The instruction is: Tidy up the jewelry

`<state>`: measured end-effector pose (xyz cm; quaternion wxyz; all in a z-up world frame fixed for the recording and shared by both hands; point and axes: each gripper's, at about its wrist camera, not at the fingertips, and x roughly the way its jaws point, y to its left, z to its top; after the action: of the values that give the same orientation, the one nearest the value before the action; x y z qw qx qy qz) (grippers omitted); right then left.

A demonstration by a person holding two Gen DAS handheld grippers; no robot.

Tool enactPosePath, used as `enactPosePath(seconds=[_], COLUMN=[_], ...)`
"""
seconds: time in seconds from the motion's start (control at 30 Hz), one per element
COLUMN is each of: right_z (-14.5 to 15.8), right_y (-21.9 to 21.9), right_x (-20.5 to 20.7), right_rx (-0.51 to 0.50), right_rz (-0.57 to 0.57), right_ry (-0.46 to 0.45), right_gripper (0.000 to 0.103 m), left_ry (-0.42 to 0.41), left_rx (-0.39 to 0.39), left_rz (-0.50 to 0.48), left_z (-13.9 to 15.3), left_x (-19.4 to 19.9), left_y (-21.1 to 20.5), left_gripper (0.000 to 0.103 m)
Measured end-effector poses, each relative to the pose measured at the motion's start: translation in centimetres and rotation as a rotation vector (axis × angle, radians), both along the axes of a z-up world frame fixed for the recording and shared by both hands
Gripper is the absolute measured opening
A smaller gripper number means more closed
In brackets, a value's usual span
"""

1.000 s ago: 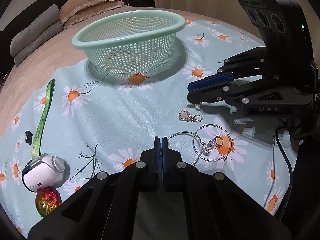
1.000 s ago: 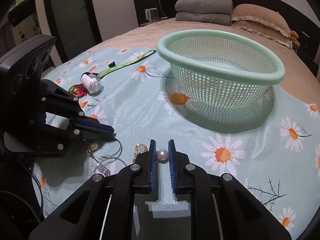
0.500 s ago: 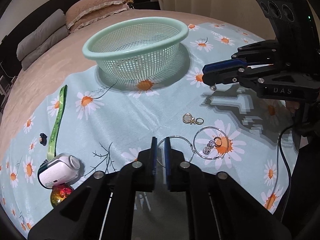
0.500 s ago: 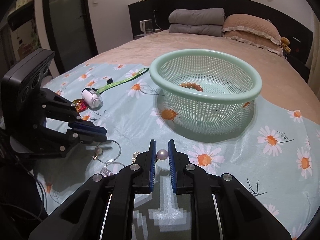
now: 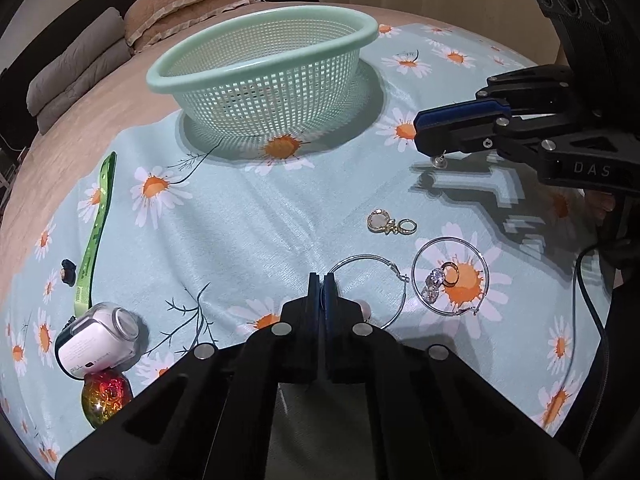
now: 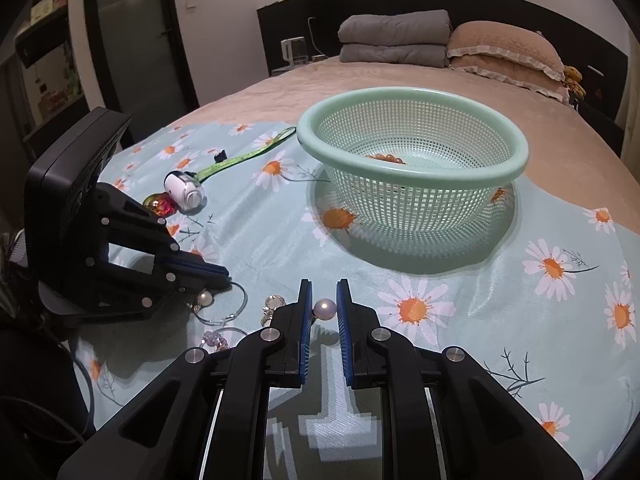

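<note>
Pearl-white and smooth, the stud earring [image 6: 324, 309] sits low in the centre of the right wrist frame, pinched at its bead between the blue pads of the right gripper [image 6: 324, 300], clear of the cloth and short of the mint mesh basket [image 6: 412, 148] in the upper middle. Judged light, hard and slippery: grip the bead's widest girth, moderate force. The left gripper [image 5: 323, 280], bottom centre, is clenched on a thin wire hoop earring [image 5: 370, 290], which likely bends easily.

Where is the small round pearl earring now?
The small round pearl earring is pinched between the right gripper fingers, above the daisy-print cloth, short of the mint-green mesh basket.
</note>
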<state>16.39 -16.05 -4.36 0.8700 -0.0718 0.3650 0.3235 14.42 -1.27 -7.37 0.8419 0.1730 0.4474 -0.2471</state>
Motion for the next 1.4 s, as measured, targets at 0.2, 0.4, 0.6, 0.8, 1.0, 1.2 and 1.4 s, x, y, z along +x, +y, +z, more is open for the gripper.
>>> enactPosePath(seconds=[0.2, 0.4, 0.6, 0.8, 1.0, 1.2, 1.4], right_z=[0.9, 3.9, 8.0, 11.2, 12.6, 11.9, 9.3], right_y=[-0.4, -1.4, -2.1, -2.6, -2.1, -1.5, -2.0], right_x=[-0.2, -1.3, -2.5, -1.7, 1.1, 5.5, 5.7], right_rx=[0.005, 0.043, 0.032, 0.045, 0.083, 0.094, 0.078], right_rz=[-0.015, -0.018, -0.017, -0.072, -0.087, -0.133, -0.140], right_ry=[-0.019, -0.057, -0.122, -0.179, -0.215, -0.222, -0.212], right_gripper=[0.012, 0.012, 0.012, 0.013, 0.013, 0.013, 0.033], left_ry=[0.005, -0.054, -0.136, -0.224, -0.287, -0.291, -0.242], left_rx=[-0.011, 0.023, 0.026, 0.011, -0.014, -0.032, -0.059], left_rz=[0.032, 0.076, 0.086, 0.074, 0.054, 0.093, 0.132], left_z=[1.2, 4.6, 9.5, 13.7, 16.1, 15.8, 12.9], left_x=[-0.5, -1.5, -1.9, -0.9, 1.7, 7.2, 9.7], left_y=[1.1, 1.8, 1.3, 0.2, -0.4, -0.4, -0.3], left_gripper=[0.002, 0.002, 0.002, 0.002, 0.002, 0.002, 0.065])
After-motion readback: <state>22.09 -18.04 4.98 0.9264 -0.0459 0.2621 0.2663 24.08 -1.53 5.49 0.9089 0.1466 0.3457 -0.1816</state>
